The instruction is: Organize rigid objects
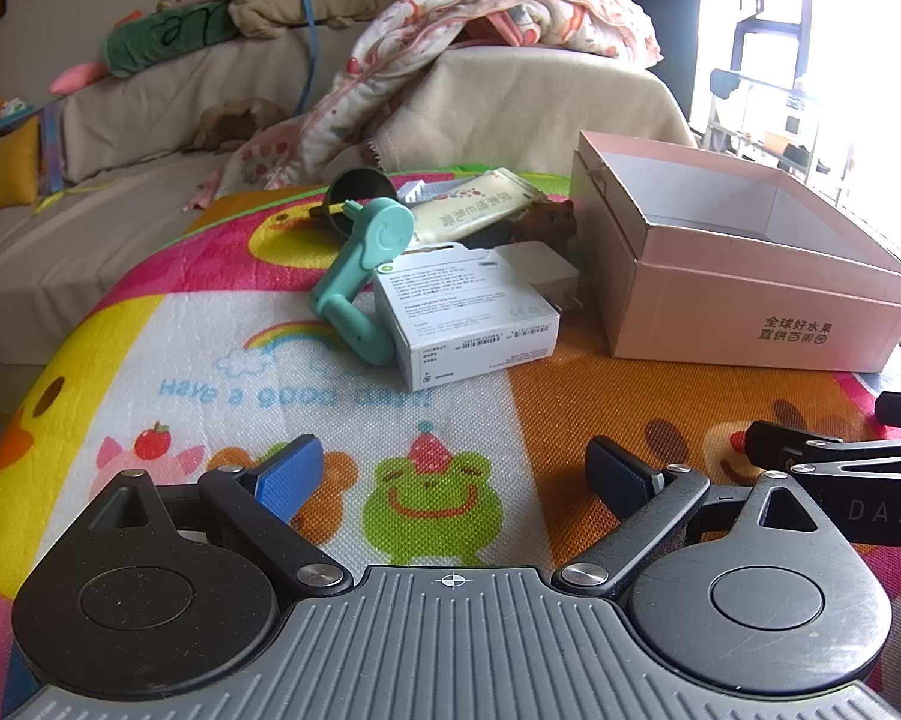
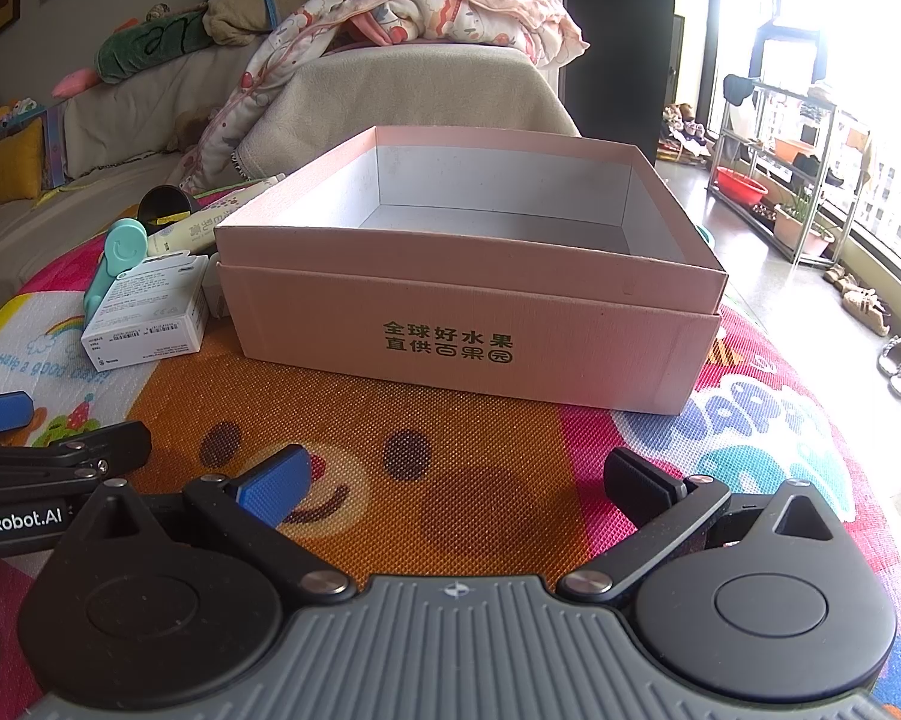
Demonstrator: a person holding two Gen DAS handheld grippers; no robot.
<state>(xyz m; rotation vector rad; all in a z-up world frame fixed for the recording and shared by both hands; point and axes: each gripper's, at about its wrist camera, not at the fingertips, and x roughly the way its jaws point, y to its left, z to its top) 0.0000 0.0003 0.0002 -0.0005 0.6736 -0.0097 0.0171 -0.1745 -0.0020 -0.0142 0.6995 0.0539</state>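
Note:
An open pink cardboard box (image 2: 468,324) stands on the colourful mat (image 2: 450,456); it also shows at the right of the left wrist view (image 1: 750,300) and looks empty inside. Left of it lies a pile: a white carton (image 1: 474,318), a teal plastic holder (image 1: 360,276), a cream tube (image 1: 468,210), a dark funnel-like cup (image 1: 354,189), a brown figurine (image 1: 549,222) and a white adapter (image 1: 540,267). My left gripper (image 1: 456,474) is open and empty, short of the carton. My right gripper (image 2: 465,480) is open and empty, in front of the box.
A covered sofa (image 1: 150,120) with cushions and a patterned blanket (image 1: 480,18) lies behind the table. In the right wrist view a shelf rack (image 2: 780,180) and slippers (image 2: 900,360) are on the floor at the right. The mat's edge curves down on the left (image 1: 6,420).

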